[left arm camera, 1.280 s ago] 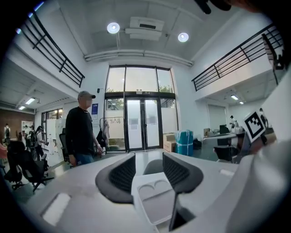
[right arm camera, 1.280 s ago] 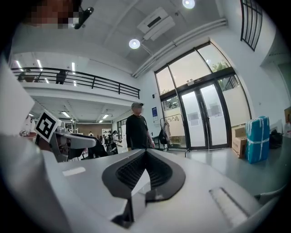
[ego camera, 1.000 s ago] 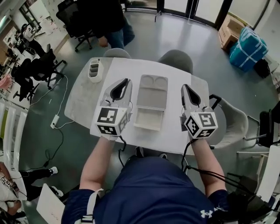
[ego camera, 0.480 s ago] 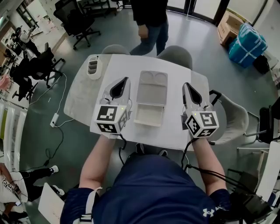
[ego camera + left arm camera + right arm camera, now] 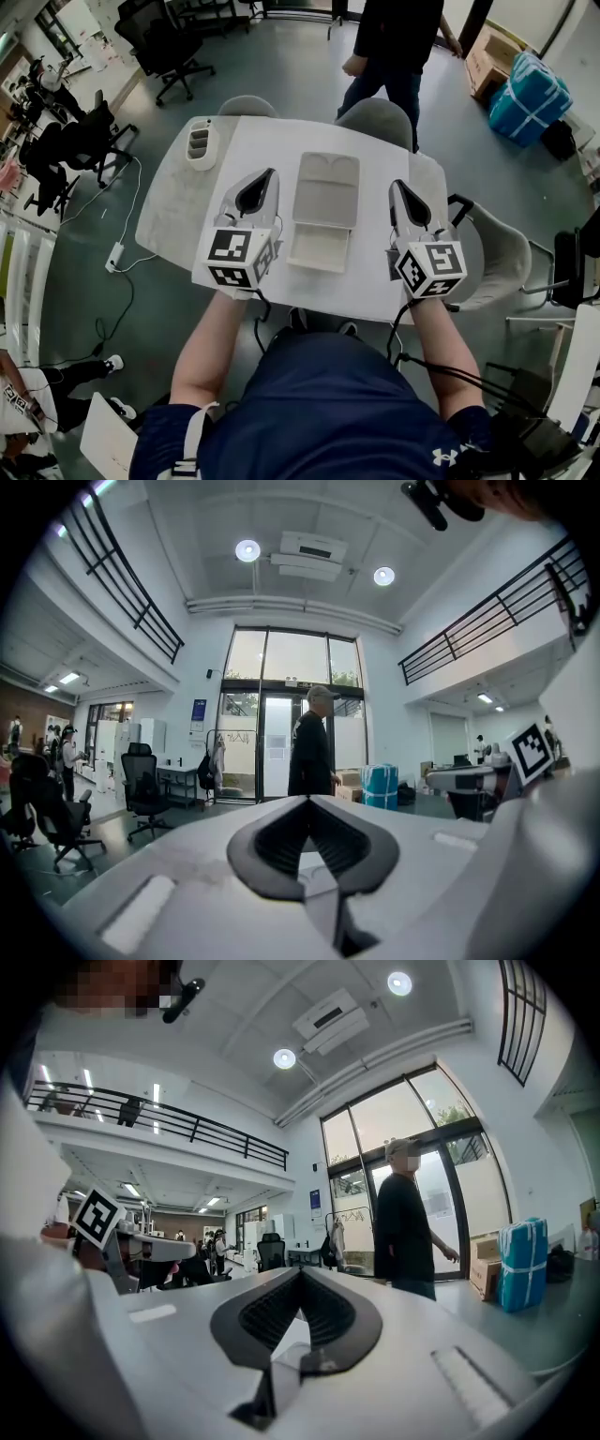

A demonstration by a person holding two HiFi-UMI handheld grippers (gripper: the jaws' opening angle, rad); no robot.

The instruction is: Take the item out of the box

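The left gripper [image 5: 267, 175] at 9 o'clock of the open box [image 5: 325, 187] and the right gripper [image 5: 396, 186] at 3 o'clock are both closed, empty. I see no item inside. Unpinned, that light box could slide when 1 gripper reaches in.

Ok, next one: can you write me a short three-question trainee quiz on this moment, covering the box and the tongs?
1. True or false: the left gripper has its tongs closed on the white box.
2. Multiple choice: the box lies A) left of both grippers, B) between them, C) on a chair.
3. Fill in: the grey compartment tray sits near the table's far ____ corner.
Key: 1 false, the left gripper and right gripper are both shut on nothing, beside the box. 2 B. 3 left.
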